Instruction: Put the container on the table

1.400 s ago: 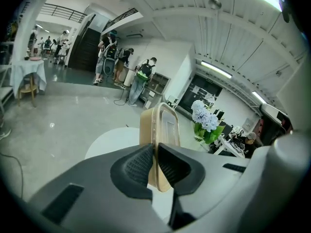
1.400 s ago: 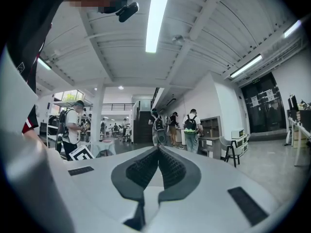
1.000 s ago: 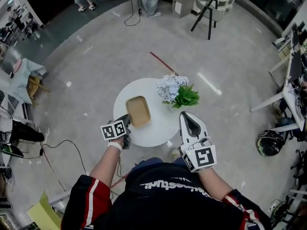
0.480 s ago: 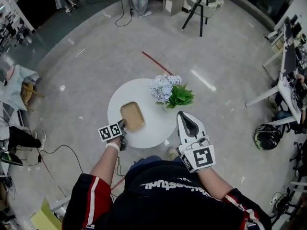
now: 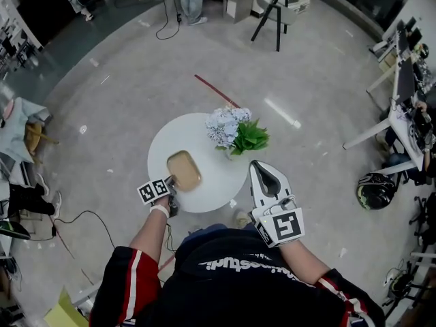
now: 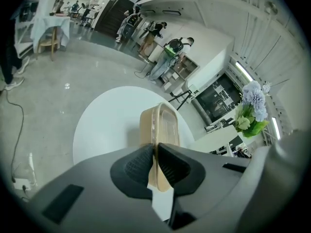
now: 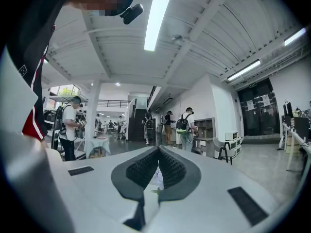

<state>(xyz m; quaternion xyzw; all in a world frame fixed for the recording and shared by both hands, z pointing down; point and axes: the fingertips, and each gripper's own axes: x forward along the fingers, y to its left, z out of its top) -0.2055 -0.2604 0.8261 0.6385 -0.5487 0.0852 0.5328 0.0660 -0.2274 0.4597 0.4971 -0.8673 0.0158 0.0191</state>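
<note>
A tan, shallow rectangular container (image 5: 183,169) lies over the left half of the round white table (image 5: 211,182). My left gripper (image 5: 171,181) is shut on the container's near rim. In the left gripper view the container (image 6: 160,130) runs away from the jaws over the white table (image 6: 107,125), its rim pinched between the dark pads (image 6: 138,166). My right gripper (image 5: 265,174) hovers at the table's near right edge, shut with nothing in it. The right gripper (image 7: 157,170) points level across the room in its own view, showing neither table nor container.
A bunch of pale blue flowers with green leaves (image 5: 235,131) stands at the table's far right. A cable (image 5: 88,213) trails on the floor at left, a red stick (image 5: 214,90) lies beyond the table, and a helmet (image 5: 374,191) sits on the floor at right.
My left gripper has come down with the container, which now sits lower over the table. The right gripper has stayed where it was.
</note>
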